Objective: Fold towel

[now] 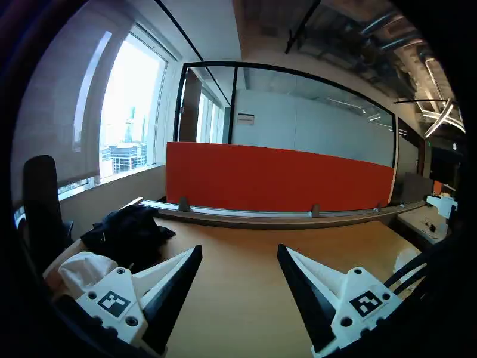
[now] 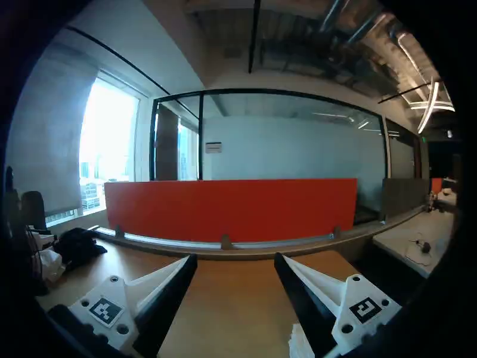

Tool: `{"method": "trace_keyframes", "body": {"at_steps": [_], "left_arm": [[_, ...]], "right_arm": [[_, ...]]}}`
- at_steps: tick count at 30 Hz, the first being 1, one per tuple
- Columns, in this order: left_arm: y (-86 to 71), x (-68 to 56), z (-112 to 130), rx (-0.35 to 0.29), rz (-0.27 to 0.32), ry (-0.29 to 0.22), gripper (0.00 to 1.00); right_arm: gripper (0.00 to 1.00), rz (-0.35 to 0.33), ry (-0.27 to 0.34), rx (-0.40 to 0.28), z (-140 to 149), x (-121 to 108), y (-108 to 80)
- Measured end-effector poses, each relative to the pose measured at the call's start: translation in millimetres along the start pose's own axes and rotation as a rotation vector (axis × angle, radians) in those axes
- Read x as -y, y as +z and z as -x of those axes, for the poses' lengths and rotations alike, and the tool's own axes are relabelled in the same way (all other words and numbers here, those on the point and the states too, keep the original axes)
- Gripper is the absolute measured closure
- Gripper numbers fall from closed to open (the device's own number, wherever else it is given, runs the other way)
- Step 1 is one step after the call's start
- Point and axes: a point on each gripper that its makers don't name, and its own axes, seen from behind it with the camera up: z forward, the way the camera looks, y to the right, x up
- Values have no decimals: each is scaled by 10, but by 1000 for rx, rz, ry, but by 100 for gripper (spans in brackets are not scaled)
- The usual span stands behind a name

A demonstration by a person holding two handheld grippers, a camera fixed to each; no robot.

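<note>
- Wooden bench (image 1: 250, 280) meets an orange divider (image 1: 274, 179).
- Left hand-held gripper (image 1: 239, 247) gapes, grasping nothing.
- Right hand-held gripper (image 2: 235, 257) gapes too; a towel (image 2: 298, 345) lies beside its finger.

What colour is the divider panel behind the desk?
Orange-red; the divider panel shows best in the right gripper view.

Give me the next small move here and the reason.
Probably tip both tools down toward the desk. The left tool and right tool hang open, aimed at the orange divider, while a white cloth edge, perhaps the towel, sits low by the right tool.
</note>
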Motion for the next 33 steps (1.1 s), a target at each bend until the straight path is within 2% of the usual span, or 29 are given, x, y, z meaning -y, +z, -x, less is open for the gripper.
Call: {"method": "trace_keyframes", "body": {"at_steps": [5, 11, 18, 24, 33], "left_arm": [[32, -12, 76, -9, 12, -1, 6], [19, 37, 147, -59, 1, 16, 6], [26, 80, 403, -87, -1, 30, 6], [44, 169, 618, -116, -12, 63, 6], [41, 358, 962, -149, -44, 70, 7]], "right_arm": [[0, -11, 10, -12, -30, 49, -10], [0, -13, 11, -14, -3, 54, -27], [0, 7, 26, -28, 35, -17, -40], [0, 17, 33, -35, 151, -20, -47], [0, 27, 53, -38, 371, 44, -36]]}}
